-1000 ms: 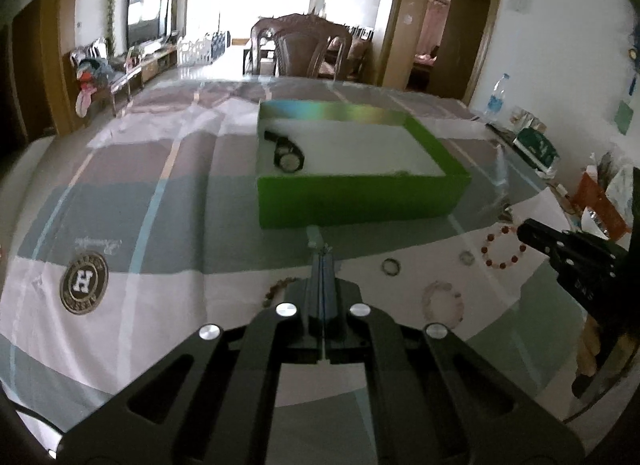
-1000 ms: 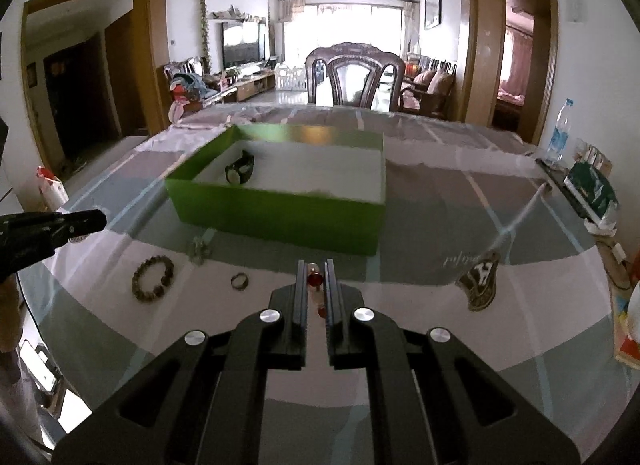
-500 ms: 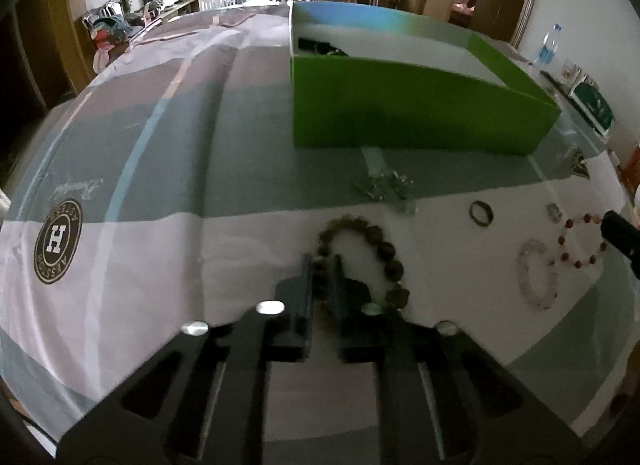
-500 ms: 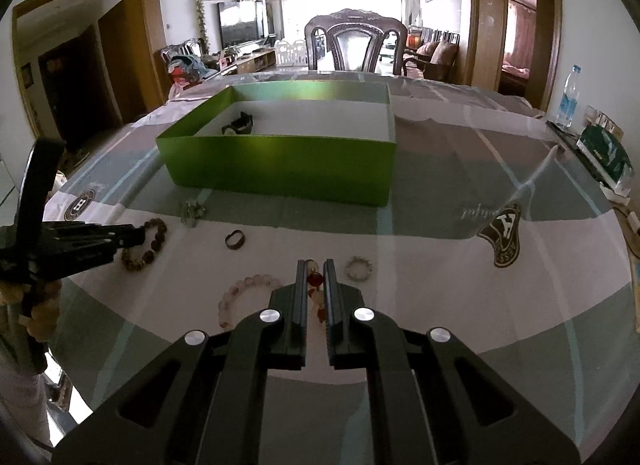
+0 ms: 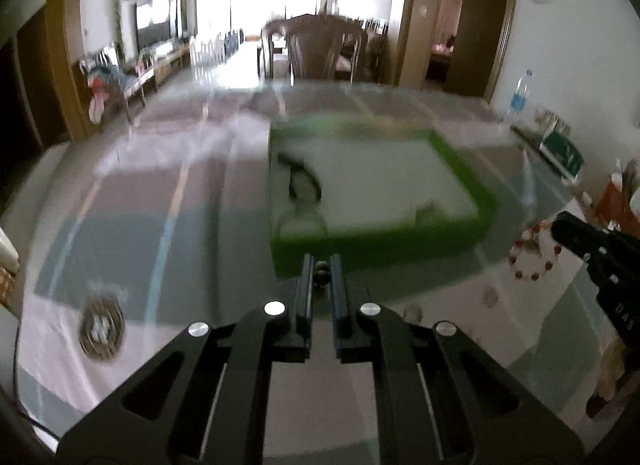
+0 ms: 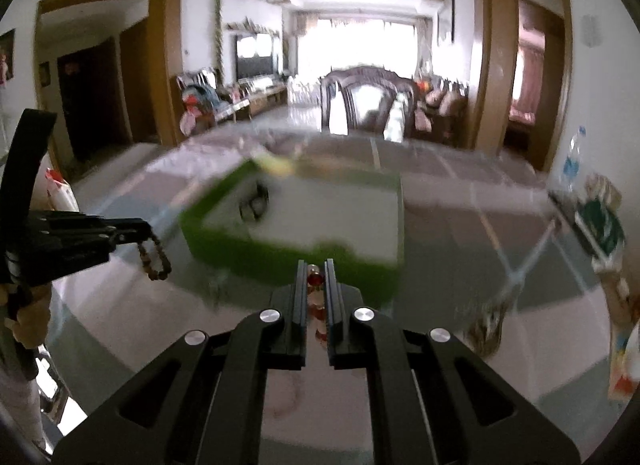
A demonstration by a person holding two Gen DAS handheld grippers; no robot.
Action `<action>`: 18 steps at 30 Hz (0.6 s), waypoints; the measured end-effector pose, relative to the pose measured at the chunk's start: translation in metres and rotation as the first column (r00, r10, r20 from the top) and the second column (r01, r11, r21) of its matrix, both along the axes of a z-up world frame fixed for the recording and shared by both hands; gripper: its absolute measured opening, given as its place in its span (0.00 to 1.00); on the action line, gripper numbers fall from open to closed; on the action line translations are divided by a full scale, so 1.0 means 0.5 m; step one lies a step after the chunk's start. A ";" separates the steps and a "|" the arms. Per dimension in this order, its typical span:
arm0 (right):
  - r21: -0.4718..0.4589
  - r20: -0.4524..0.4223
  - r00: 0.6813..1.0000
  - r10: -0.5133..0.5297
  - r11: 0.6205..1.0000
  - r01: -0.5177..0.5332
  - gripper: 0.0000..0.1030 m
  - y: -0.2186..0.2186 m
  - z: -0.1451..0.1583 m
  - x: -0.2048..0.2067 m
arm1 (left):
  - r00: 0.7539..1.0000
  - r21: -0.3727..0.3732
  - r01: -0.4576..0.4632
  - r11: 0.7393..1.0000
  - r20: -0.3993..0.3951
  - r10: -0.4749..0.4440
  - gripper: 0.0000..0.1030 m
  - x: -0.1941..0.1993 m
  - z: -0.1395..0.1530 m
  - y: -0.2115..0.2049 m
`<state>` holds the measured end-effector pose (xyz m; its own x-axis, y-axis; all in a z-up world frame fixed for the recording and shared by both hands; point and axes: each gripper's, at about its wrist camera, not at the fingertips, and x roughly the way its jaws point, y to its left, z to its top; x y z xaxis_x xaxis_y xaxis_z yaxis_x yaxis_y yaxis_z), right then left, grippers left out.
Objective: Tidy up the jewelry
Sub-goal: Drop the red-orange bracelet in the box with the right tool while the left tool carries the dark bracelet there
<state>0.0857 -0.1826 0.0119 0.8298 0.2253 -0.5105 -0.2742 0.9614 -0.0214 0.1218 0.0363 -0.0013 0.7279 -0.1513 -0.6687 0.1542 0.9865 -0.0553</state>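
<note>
a: left gripper pinching a dark bead between nearly closed fingers, held above the worktop, just in front of the green box.

b: seen from the right side, same left gripper dangling a brown bead bracelet in a loop below its tips, clear of the cloth, to the left of the box.

a: right gripper clamping a red bead bracelet, fingers almost together, more red and pale beads trailing down the gap between them.

b: showing up again at the right edge of the left view, right gripper holding the red bead bracelet as a hanging ring, off to the right of the box's near corner.

a: lying inside the box, near its left wall, a dark wristwatch; also showing from the right view as a blurred dark shape.

b: resting on the cloth near the box front, two small blurred pieces, too smeared to name.

a: standing beyond the far edge of the worktop, a wooden chair; a water bottle at the far right.
</note>
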 end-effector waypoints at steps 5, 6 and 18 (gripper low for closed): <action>0.002 0.025 0.999 0.023 1.000 -0.023 0.08 0.033 0.016 0.088 | 0.999 -0.006 0.008 1.000 0.044 -0.008 0.08 0.084 0.062 -0.025; 0.005 0.011 1.000 0.018 1.000 -0.018 0.08 0.041 0.007 0.116 | 0.999 -0.001 -0.001 1.000 0.038 0.001 0.08 0.107 0.060 -0.030; 0.099 -0.117 0.990 -0.079 0.991 0.091 0.52 0.030 -0.051 0.249 | 0.998 -0.021 -0.021 1.000 -0.057 0.020 0.34 0.215 -0.029 -0.042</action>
